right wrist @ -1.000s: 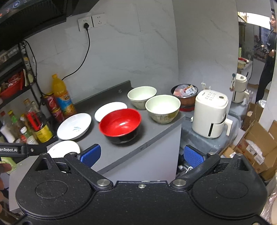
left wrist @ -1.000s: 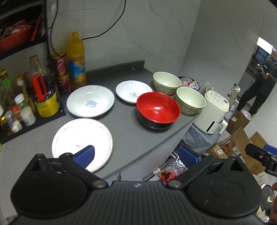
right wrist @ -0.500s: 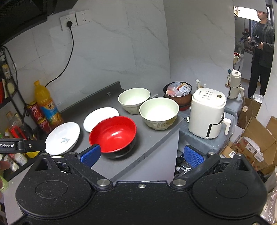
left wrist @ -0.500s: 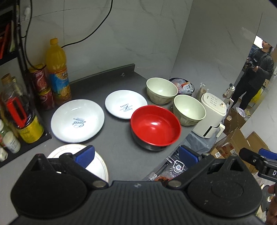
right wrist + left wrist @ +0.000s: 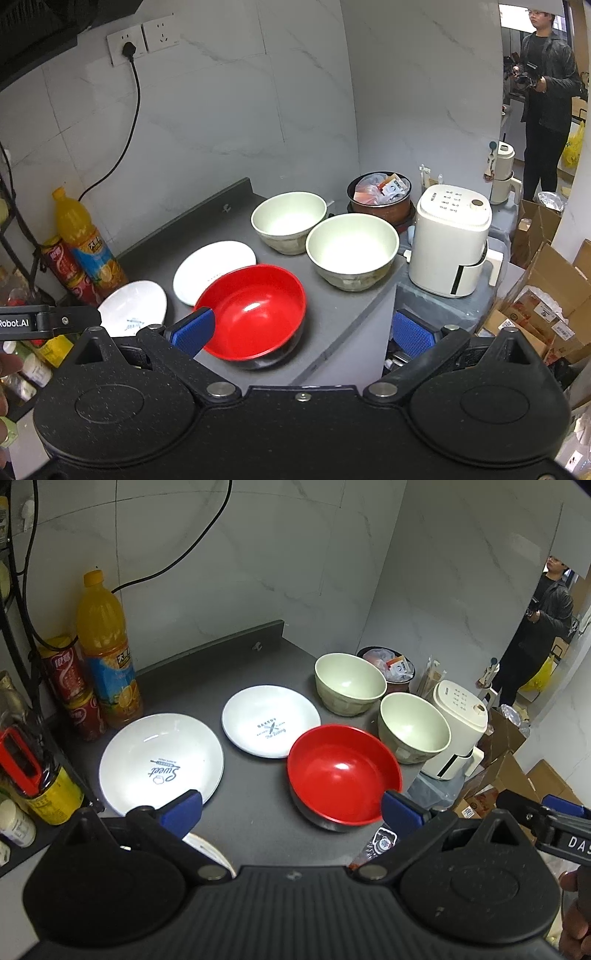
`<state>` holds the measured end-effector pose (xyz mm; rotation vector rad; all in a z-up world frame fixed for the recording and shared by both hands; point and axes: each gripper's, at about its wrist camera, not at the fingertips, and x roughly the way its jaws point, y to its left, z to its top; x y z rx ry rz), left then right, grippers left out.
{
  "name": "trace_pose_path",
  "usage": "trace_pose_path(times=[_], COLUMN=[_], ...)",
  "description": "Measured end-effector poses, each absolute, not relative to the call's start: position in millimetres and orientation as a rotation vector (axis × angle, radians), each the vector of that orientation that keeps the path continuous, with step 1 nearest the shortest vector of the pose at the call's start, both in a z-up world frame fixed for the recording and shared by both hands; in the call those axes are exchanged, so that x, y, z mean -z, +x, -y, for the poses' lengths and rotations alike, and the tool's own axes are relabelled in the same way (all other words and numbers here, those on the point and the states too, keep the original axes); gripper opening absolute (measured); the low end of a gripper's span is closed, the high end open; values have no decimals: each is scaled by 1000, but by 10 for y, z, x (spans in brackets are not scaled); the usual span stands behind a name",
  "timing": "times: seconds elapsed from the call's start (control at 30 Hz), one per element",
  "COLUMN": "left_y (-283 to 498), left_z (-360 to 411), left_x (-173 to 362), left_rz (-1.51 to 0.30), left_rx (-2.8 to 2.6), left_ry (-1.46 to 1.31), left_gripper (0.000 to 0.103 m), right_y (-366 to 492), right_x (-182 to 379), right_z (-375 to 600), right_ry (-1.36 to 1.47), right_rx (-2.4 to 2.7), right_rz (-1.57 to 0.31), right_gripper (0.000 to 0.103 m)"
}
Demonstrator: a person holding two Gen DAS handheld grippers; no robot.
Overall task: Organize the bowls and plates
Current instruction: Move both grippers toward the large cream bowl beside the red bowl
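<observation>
Bowls and plates lie unstacked on the counter [image 5: 255, 823]; your left gripper [image 5: 291, 810] and right gripper [image 5: 301, 330] (both spread, empty) hover, so nothing is sorted yet.

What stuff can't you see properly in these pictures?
- Third plate, left wrist view: mostly hidden behind the left gripper.
- Red bowl, right wrist view: its near-left rim is covered by the right gripper's blue pad.
- Jars, left wrist view: cut off by the left edge.
- Air fryer buttons, right wrist view: too small to read.
</observation>
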<state>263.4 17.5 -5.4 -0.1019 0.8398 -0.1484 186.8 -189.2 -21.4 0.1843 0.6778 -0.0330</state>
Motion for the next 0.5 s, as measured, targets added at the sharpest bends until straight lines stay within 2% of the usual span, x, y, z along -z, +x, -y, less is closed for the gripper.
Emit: trace_pose_path(times=[0.5], left_y=[3093], left_z=[-38], left_x=[163], left_rz=[-882], left_rx=[132], left_ry=[-133], left_gripper=[102], right_y=[2285], right_x=[365], right_z=[2006], right_ry=[194], right_rx=[75], right_rz=[-725], right_gripper=[103])
